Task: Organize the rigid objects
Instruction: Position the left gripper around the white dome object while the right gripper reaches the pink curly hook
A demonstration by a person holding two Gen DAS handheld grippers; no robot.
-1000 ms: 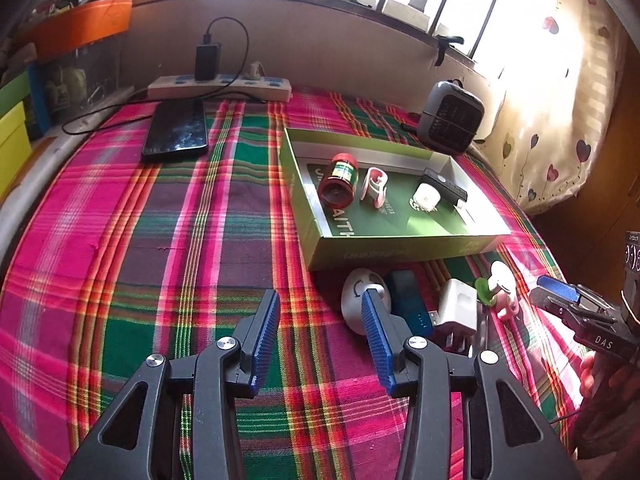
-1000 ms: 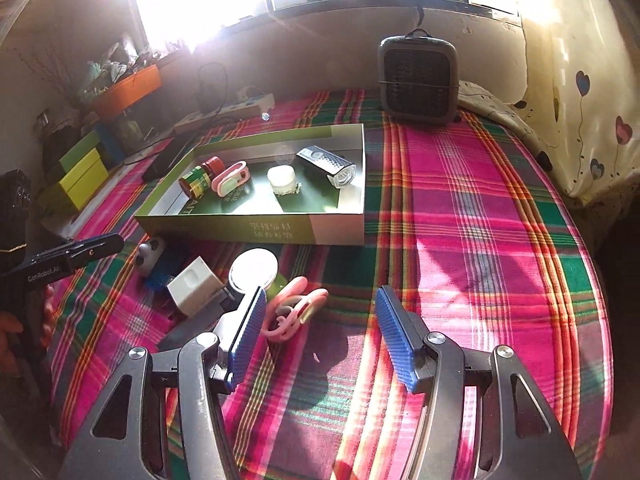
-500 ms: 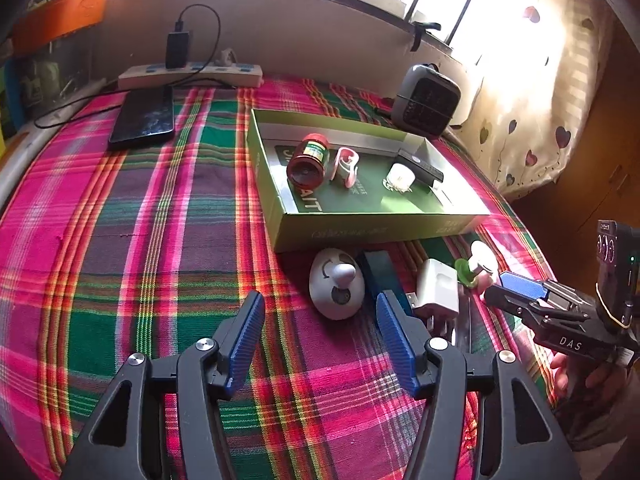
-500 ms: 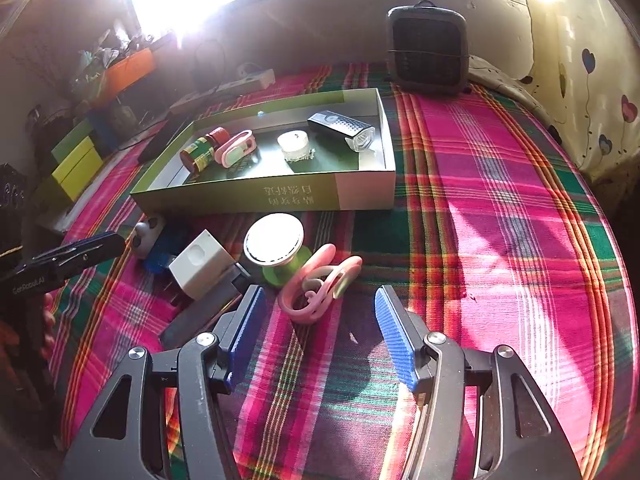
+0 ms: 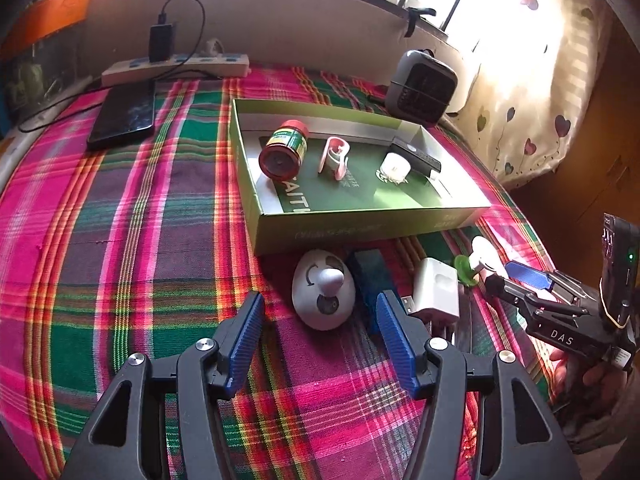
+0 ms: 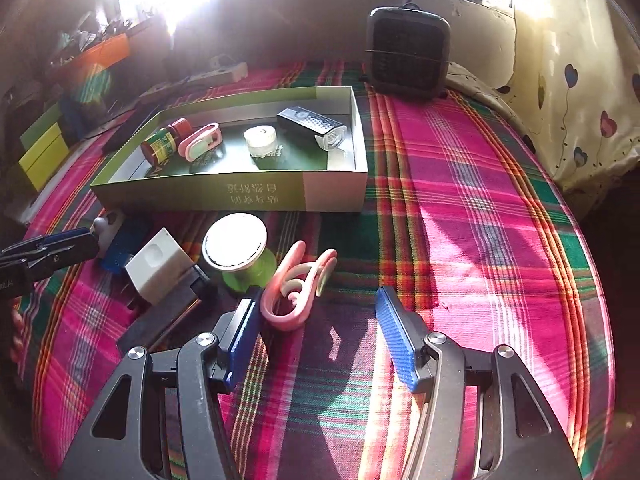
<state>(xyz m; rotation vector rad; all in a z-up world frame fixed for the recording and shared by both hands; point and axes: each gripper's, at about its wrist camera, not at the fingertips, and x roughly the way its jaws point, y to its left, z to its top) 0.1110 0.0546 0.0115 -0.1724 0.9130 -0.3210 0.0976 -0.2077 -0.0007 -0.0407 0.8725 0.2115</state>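
A green box (image 5: 360,228) (image 6: 224,196) on the plaid cloth holds a red-lidded jar (image 5: 284,150), a pink clip (image 5: 334,153), a white round piece (image 5: 395,168) and a black device (image 5: 416,156). In front of it lie a white egg-shaped gadget (image 5: 323,294), a blue block (image 5: 372,276), a white charger (image 5: 436,290) (image 6: 158,264), a round white and green piece (image 6: 236,244) and a pink clip (image 6: 298,286). My left gripper (image 5: 318,330) is open just short of the egg gadget. My right gripper (image 6: 318,328) is open just short of the pink clip.
A dark heater (image 5: 420,88) (image 6: 408,54) stands behind the box. A phone (image 5: 124,116) and a power strip (image 5: 176,68) lie at the back left. A flat dark bar (image 6: 160,316) lies by the charger. Coloured boxes (image 6: 44,148) sit at the left edge.
Both grippers have moved forward toward the loose objects. The left one opened wider and now faces the egg gadget; the right one has closed in on the pink clip.
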